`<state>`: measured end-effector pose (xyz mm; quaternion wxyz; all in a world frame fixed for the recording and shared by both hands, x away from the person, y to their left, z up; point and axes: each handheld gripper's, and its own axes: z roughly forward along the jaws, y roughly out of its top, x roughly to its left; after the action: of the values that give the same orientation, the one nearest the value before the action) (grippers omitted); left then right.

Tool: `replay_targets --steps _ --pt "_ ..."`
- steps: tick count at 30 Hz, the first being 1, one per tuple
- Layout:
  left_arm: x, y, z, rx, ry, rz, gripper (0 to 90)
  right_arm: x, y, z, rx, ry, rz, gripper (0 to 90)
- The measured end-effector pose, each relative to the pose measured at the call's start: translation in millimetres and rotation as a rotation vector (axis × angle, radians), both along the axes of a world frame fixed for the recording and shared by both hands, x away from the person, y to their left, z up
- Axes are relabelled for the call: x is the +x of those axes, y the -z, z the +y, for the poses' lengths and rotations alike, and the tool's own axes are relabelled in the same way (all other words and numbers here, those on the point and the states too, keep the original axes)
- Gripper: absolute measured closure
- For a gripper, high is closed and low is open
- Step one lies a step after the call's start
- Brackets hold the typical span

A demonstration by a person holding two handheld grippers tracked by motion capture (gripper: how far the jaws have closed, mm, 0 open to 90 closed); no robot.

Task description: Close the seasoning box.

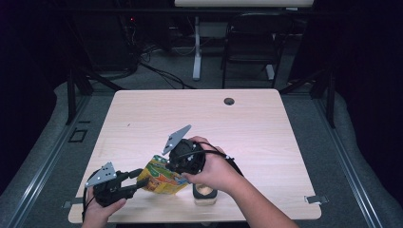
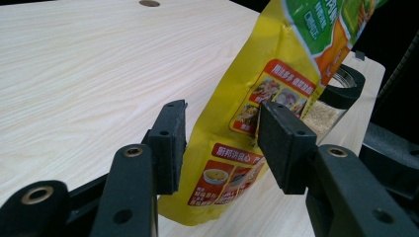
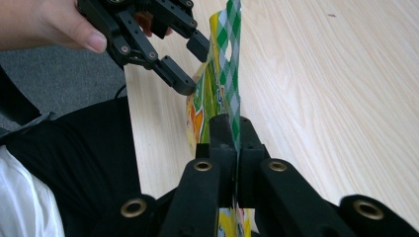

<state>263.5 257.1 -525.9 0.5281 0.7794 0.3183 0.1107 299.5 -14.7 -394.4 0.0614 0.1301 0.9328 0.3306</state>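
High view: over the pale wooden worktop (image 1: 142, 114), both tongs meet at a crinkled yellow-green foil seasoning pouch (image 1: 164, 176), a black-lidded glass jar (image 1: 205, 194) just beside them.

Left gripper view: the left tongs (image 2: 222, 140) stand apart, bracketing the pouch's lower half.

Right gripper view: the right tongs (image 3: 231, 148) are clamped on its top edge; opening and pouring seem left.

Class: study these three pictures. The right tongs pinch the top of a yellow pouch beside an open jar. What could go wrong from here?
1. The right tongs grip only the pouch's thin top edge; it might slip or tear.
2. The left tongs straddle the pouch, but whether their pads press it is unclear; it could swing.
3. The jar stands close behind the pouch and near the table edge; a nudge might topple it.
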Motion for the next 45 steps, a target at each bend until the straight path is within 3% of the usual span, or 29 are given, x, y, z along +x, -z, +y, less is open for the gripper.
replay_targets --steps 2,3,6,7,11,16,24,29,35,45 --pt "1.1 -0.1 3.2 0.006 0.022 0.016 54.4 -0.1 -0.5 4.1 -0.001 -0.005 -0.003 89.3" --pt "0.8 1.3 2.2 -0.001 -0.007 0.003 54.5 0.1 -0.5 6.2 0.000 -0.008 -0.003 89.3" --pt "2.2 1.7 4.1 0.002 0.015 0.020 54.7 0.7 -1.3 9.8 -0.002 -0.010 -0.014 89.8" --pt "1.8 2.9 2.5 0.004 -0.006 0.009 54.9 0.9 -1.3 11.2 0.000 -0.006 -0.013 89.9" --pt "2.4 5.9 0.2 0.011 -0.007 0.015 55.4 2.2 -1.7 16.0 -0.007 -0.013 -0.016 89.8" --pt "4.2 9.7 -1.7 0.031 0.023 0.047 55.4 2.1 -0.7 21.5 -0.015 -0.024 -0.013 89.3" --pt "3.5 8.8 0.5 0.038 0.028 0.041 54.1 2.6 0.5 23.1 0.006 -0.007 -0.005 82.7" --pt "3.9 7.1 7.4 0.032 0.002 0.035 53.5 1.8 1.6 26.6 -0.007 -0.021 -0.006 82.5" --pt "5.5 5.7 19.4 -0.012 -0.042 0.030 52.8 1.4 2.0 27.2 0.001 -0.020 -0.005 80.9" --pt "5.9 3.6 24.3 -0.014 -0.072 0.020 53.1 0.5 1.0 23.0 0.015 -0.016 -0.001 77.1"
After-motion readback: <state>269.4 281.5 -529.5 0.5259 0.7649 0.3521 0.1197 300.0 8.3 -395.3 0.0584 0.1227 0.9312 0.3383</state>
